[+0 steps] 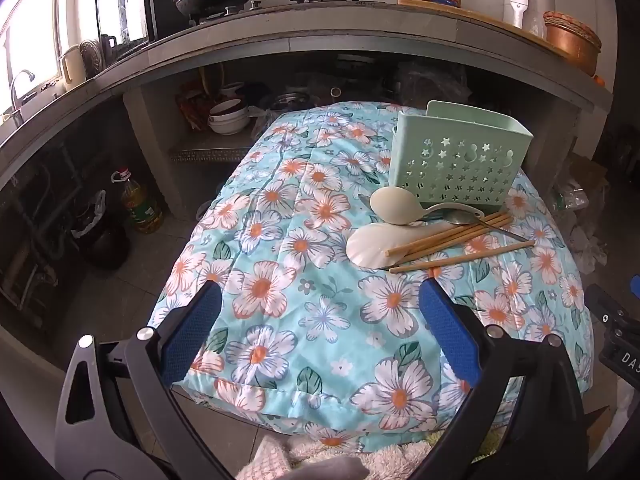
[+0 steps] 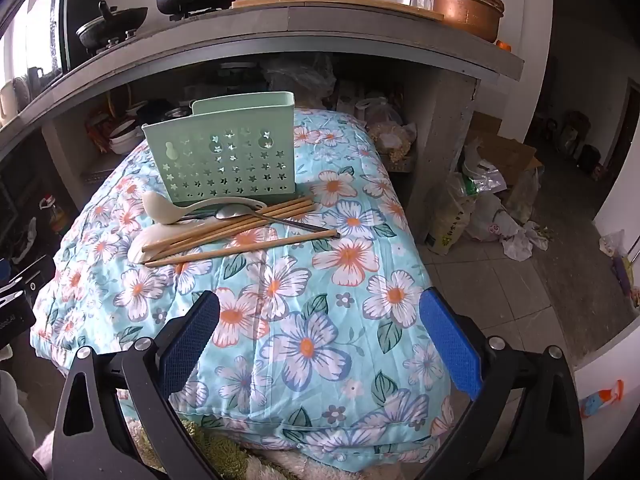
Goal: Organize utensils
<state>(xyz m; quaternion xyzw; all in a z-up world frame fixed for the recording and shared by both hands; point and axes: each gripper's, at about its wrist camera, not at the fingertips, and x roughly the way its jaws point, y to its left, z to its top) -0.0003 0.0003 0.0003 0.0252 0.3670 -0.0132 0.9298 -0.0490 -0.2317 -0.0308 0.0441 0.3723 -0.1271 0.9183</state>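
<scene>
Chopsticks [image 2: 240,224] lie tangled over spoons [image 2: 160,208] beside the holder [image 2: 220,160]; both claws, left [image 1: 320,312] and right [image 2: 320,320], gape empty. Grabbing one could drag others off.

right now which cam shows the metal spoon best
The right wrist view: the metal spoon shows bowl and thin handle running out across the chopsticks. In the left wrist view, the spoon is partly hidden behind the white ladle, its handle foreshortened.
</scene>
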